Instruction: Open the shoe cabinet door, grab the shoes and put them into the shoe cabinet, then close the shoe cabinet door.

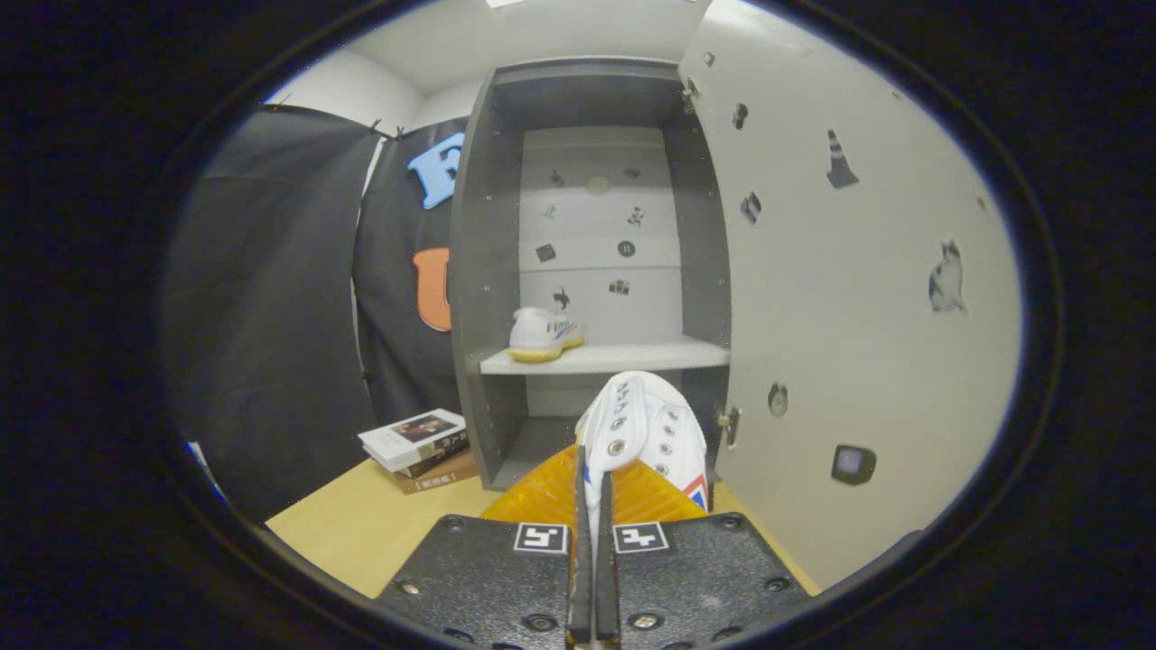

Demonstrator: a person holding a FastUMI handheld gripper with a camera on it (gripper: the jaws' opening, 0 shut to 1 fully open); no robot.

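My gripper [593, 492] is shut on a white shoe [646, 424], both fingers pinching its upper edge; the shoe sticks up just ahead of the fingers, laces facing me. Beyond it stands the grey shoe cabinet [483, 271], its pale door [840, 298] swung wide open to the right. A second white shoe with a yellow sole [545, 335] rests on the left part of the cabinet's white shelf [650, 355]. The held shoe hangs in front of the lower compartment, below shelf level.
A stack of books [420, 444] lies on the wooden table [361, 524] left of the cabinet's base. Black cloth walls close off the left side. Small stickers dot the cabinet's back panel and the door's inner face.
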